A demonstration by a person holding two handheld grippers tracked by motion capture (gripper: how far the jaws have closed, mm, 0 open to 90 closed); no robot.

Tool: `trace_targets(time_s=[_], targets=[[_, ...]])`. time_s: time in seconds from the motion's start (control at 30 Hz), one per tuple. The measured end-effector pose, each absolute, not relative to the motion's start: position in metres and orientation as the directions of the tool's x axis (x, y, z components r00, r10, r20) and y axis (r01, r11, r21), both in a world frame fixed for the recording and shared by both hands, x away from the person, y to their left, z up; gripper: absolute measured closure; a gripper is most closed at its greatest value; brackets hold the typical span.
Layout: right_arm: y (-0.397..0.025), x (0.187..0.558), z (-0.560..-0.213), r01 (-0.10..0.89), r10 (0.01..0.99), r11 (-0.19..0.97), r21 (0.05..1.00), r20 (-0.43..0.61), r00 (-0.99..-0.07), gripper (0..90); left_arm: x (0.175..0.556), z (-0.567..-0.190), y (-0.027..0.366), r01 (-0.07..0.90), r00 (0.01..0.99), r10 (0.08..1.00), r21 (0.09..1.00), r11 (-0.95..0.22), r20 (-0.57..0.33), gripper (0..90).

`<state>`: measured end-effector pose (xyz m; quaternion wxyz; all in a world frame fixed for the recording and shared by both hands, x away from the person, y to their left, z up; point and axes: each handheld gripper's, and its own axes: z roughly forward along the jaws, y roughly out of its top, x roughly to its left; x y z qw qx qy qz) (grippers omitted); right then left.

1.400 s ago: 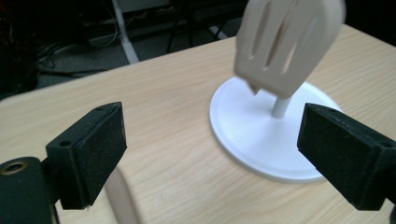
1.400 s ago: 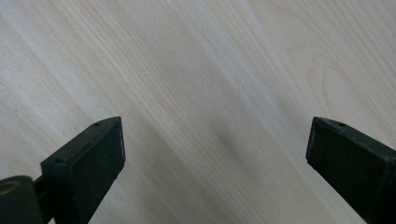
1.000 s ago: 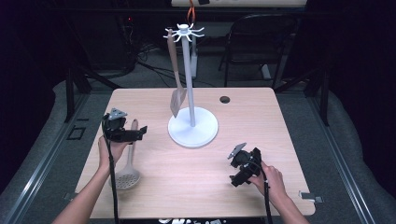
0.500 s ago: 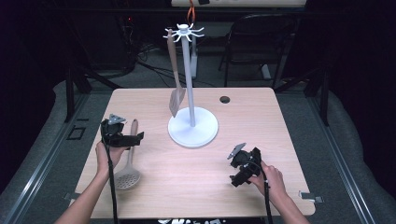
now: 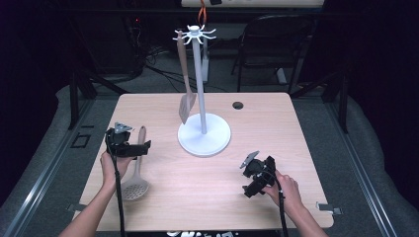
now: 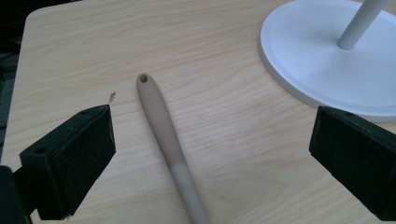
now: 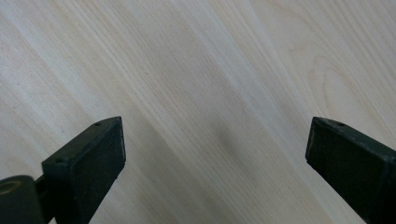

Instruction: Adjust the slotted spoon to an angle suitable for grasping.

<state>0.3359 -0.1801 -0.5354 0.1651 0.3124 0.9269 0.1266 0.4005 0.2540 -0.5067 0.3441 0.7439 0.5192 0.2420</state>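
1. left gripper (image 5: 129, 147): jaws spread wide, nothing pinched. In the left gripper view (image 6: 205, 154) the two black pads sit far apart, with the handle of the skimmer spoon (image 6: 170, 151) lying on the wood between them, closer to the left pad and touching neither

2. that skimmer spoon (image 5: 136, 173) is the thing being worked on here. Tan/beige, long slim handle with a little hanging hole at the rounded tip, and the colour goes a shade lighter further down the handle. From the high view it ends in a round head full of holes, lying flat near the left edge of the table (image 5: 168, 207), head toward the person, handle tip pointing away toward the rack

3. left hand (image 5: 112, 165) is wrapped around the gripper from behind, forearm coming in from the bottom left, gripper aimed down over the upper part of the handle

4. right gripper (image 5: 254, 180): also wide open and empty, looking straight at bare wood in its own view (image 7: 215, 154). Right hand (image 5: 286, 190) holds it low over the table's right front part, well apart from the spoon

5. in the middle stands a white rack (image 5: 203, 134), round base, tall pole, hooks on top, with a tan spatula (image 5: 185, 94) hanging off one hook
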Motion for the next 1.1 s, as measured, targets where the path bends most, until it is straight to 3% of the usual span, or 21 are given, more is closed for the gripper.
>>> trace_targets(time_s=[0.47,0.83,1.1], targets=[[-0.179,0.335,-0.535,0.525,0.608,0.785,0.329,-0.245,-0.756,4.9,0.407,-0.533,0.258,0.761,0.306,0.951,0.609,-0.224,-0.033,1.4],[-0.179,0.336,-0.538,0.524,0.611,0.780,0.342,-0.238,-0.755,5.3,0.411,-0.549,0.251,0.808,0.345,0.938,0.516,-0.283,-0.025,27.4],[-0.179,0.336,-0.537,0.522,0.603,0.789,0.323,-0.251,-0.757,5.5,0.413,-0.555,0.263,0.819,0.324,0.944,0.518,-0.248,-0.059,49.6]])
